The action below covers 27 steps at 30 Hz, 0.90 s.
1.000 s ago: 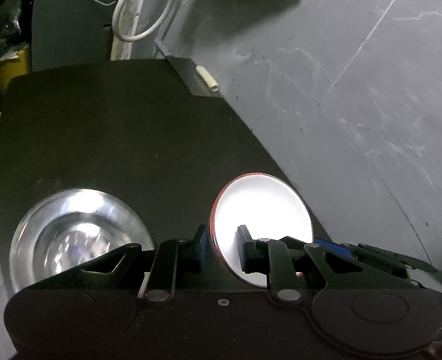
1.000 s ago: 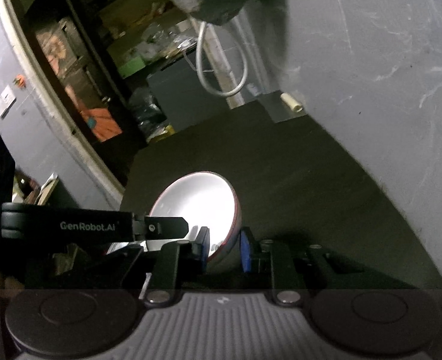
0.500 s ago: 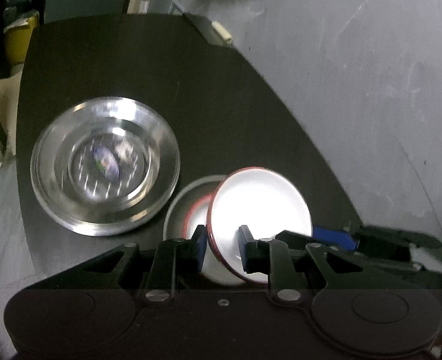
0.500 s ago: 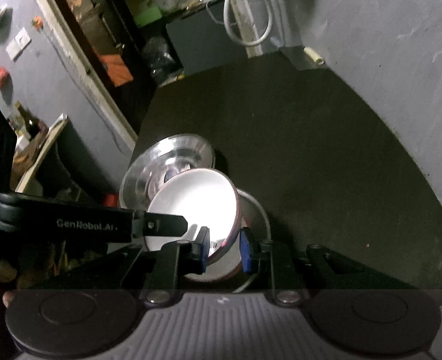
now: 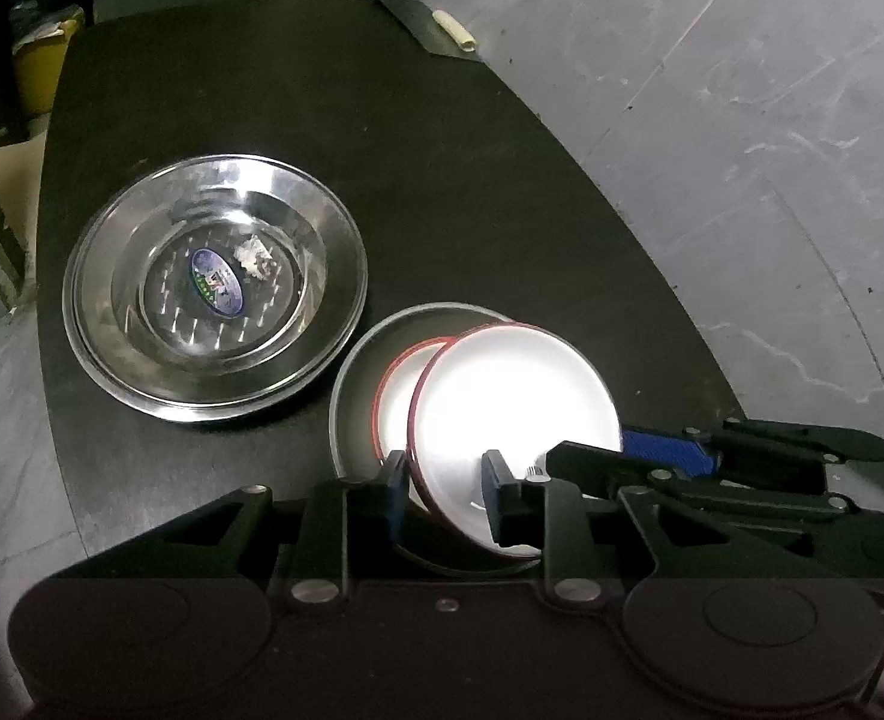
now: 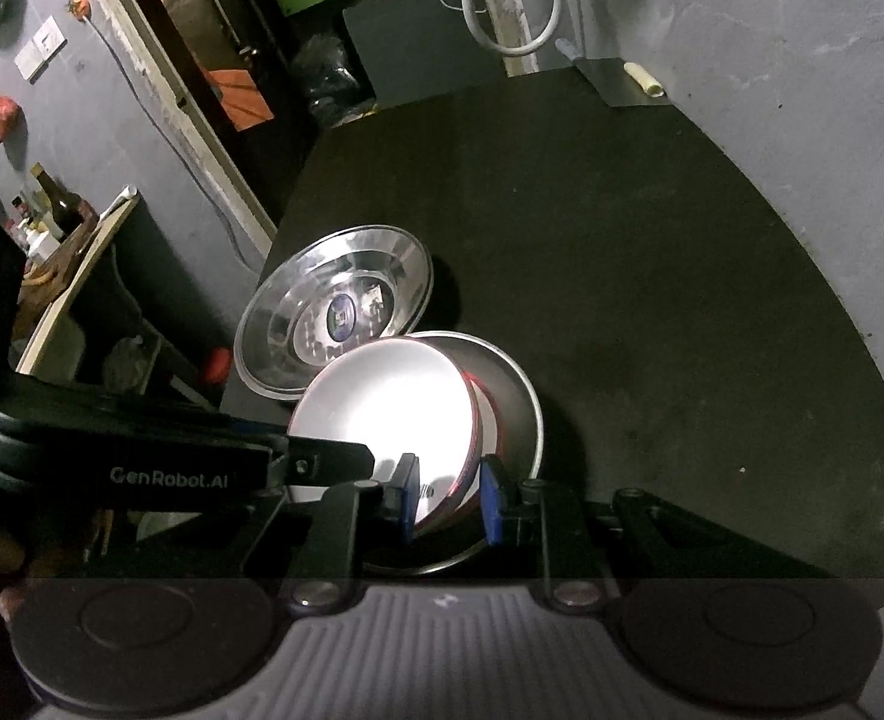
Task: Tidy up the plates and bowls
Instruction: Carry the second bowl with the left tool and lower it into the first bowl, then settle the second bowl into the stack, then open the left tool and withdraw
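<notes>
Two red-rimmed white bowls (image 5: 514, 396) in one grey plate (image 5: 358, 372), one steel dish (image 5: 214, 294) beside — left tool (image 5: 445, 492) opening round the bowl rim, right tool (image 6: 448, 501) clamped on it.

"GenRobot.AI" in pale letters on the left gripper (image 6: 409, 456), oval sticker (image 5: 218, 282) in steel bowl (image 5: 214, 294) seemingly illegible

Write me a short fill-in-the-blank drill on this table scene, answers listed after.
1. The white bowl has a ____ rim.
2. It is tilted over a second white bowl that sits inside a grey ____.
3. The steel bowl with a sticker inside stands ____ the grey plate.

Answers: red; plate; beside
</notes>
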Each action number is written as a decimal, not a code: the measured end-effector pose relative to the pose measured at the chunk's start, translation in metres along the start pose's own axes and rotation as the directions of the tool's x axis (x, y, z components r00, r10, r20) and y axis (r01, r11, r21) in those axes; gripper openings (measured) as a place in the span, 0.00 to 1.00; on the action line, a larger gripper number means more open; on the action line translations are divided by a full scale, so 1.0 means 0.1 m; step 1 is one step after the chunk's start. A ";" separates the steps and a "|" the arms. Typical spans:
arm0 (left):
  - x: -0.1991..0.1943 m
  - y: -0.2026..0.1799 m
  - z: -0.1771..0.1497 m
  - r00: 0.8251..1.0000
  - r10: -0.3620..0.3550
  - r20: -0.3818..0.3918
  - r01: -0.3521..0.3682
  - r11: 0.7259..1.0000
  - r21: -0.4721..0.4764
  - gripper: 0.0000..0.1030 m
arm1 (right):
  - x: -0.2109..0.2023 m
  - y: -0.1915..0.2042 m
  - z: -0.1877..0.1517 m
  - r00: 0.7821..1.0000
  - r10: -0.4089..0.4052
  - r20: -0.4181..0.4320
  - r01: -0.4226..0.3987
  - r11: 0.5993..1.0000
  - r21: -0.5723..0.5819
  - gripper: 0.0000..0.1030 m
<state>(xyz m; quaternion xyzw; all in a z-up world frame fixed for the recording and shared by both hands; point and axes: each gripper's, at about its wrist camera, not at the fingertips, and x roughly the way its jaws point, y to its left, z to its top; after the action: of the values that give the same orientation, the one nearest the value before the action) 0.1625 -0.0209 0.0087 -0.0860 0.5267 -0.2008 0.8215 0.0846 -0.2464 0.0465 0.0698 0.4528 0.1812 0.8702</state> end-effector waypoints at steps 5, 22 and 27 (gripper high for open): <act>0.01 0.00 0.01 1.000 0.010 0.001 -0.010 1.000 0.002 0.29 | 0.04 0.01 0.02 1.000 0.003 -0.014 -0.004 1.000 -0.005 0.25; 0.06 -0.03 0.03 1.000 0.010 -0.009 -0.010 1.000 0.008 0.30 | 0.08 -0.03 0.03 0.999 -0.005 -0.031 0.005 1.000 -0.002 0.25; 0.06 -0.02 0.03 1.000 0.011 -0.009 -0.011 1.000 0.008 0.30 | 0.08 -0.03 0.02 0.999 -0.004 -0.033 0.004 1.000 -0.002 0.25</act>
<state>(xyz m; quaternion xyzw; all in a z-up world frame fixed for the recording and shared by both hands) 0.1668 -0.0257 0.0056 -0.0790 0.5300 -0.1989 0.8205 0.0913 -0.2460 0.0411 0.0652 0.4670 0.1809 0.8631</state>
